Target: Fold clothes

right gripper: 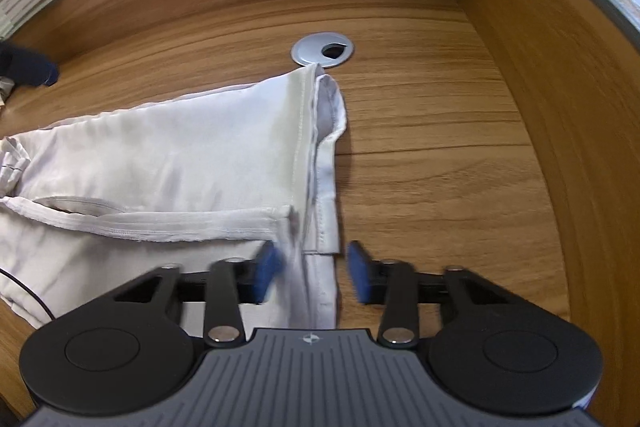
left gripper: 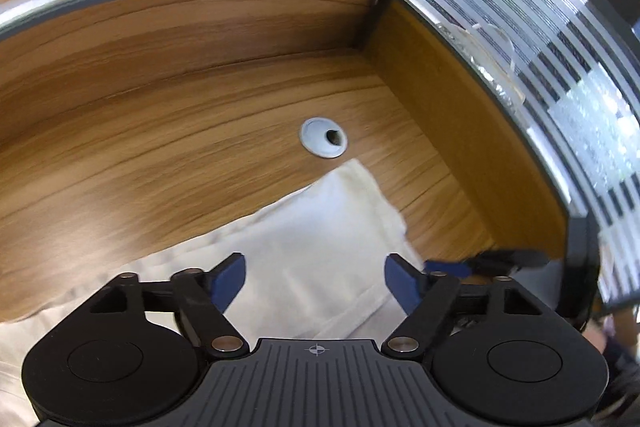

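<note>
— Your right gripper (right gripper: 313, 273) has its blue fingers (right gripper: 267, 269) part-spread, straddling the pale garment's (right gripper: 168, 155) hemmed edge (pads not pressing).

— And your left gripper (left gripper: 315, 277)?

— Spread wide above the cloth, which reaches ahead of your fingertips toward the desk's (left gripper: 160, 115) grommet (left gripper: 323, 137).

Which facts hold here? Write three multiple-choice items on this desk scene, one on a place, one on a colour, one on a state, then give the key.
1. Where does the grey cable grommet sit?
A. just beyond the garment's far corner
B. under the garment
C. on the side panel

2. What colour are the finger pads of the left gripper?
A. red
B. blue
C. white

3. How does the right gripper stand?
A. clamped on the grommet
B. open, astride the edge of the white garment
C. holding scissors

Key: 1 A, the grommet lies on bare wood past the corner; 2 B, both pads show blue; 3 B, gaps show beside the cloth.
</note>
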`<state>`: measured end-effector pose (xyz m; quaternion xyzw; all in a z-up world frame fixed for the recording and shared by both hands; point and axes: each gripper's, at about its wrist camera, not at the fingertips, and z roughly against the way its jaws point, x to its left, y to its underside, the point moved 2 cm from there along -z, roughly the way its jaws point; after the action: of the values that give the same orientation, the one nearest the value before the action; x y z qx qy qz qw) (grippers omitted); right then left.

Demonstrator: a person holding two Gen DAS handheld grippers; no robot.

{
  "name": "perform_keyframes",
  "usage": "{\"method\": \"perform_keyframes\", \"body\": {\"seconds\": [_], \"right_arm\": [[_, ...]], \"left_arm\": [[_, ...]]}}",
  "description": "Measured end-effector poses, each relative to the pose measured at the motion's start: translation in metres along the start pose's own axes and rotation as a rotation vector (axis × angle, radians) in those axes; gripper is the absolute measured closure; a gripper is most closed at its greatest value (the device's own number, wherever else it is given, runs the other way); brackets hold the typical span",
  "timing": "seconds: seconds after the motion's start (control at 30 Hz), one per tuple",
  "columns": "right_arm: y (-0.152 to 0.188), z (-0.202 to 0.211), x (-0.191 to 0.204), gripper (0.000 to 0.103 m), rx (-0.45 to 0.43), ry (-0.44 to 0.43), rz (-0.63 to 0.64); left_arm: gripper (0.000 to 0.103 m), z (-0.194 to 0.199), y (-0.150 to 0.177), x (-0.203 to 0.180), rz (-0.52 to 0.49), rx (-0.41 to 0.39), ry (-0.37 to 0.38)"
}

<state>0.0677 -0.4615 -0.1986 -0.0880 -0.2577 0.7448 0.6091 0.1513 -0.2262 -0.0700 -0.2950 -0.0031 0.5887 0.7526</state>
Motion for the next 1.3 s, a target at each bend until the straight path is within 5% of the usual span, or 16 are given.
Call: {"method": "perform_keyframes", "body": {"seconds": [0.1, 0.17, 0.47, 0.83, 0.93, 1.17, 1.3], "right_arm": [[0.001, -0.003, 0.004, 0.068, -0.014, 0.006, 0.016], [0.002, -0.003, 0.008, 0.087, -0.023, 0.012, 0.016], [0.002, 0.013, 0.036, 0.093, -0.087, 0.071, 0.022], [0.001, 0.014, 0.067, 0.093, -0.117, 0.139, 0.07], [0.001, 0.013, 0.06, 0.088, -0.119, 0.177, 0.057], [0.001, 0.004, 0.043, 0.049, -0.121, 0.198, 0.086], [-0.001, -0.004, 0.035, 0.045, -0.114, 0.157, 0.073]], "left_arm": [[0.017, -0.012, -0.009, -0.012, 0.022, 0.023, 0.014], [0.017, -0.025, -0.014, -0.019, 0.048, 0.056, 0.026], [0.016, -0.09, -0.018, -0.04, 0.229, 0.24, 0.103], [0.011, -0.154, -0.032, -0.079, 0.067, 0.319, -0.067], [0.011, -0.153, -0.037, -0.082, 0.078, 0.306, -0.063], [0.011, -0.142, -0.05, -0.071, 0.158, 0.287, -0.056], [0.011, -0.141, -0.056, -0.063, 0.214, 0.288, -0.05]]}}
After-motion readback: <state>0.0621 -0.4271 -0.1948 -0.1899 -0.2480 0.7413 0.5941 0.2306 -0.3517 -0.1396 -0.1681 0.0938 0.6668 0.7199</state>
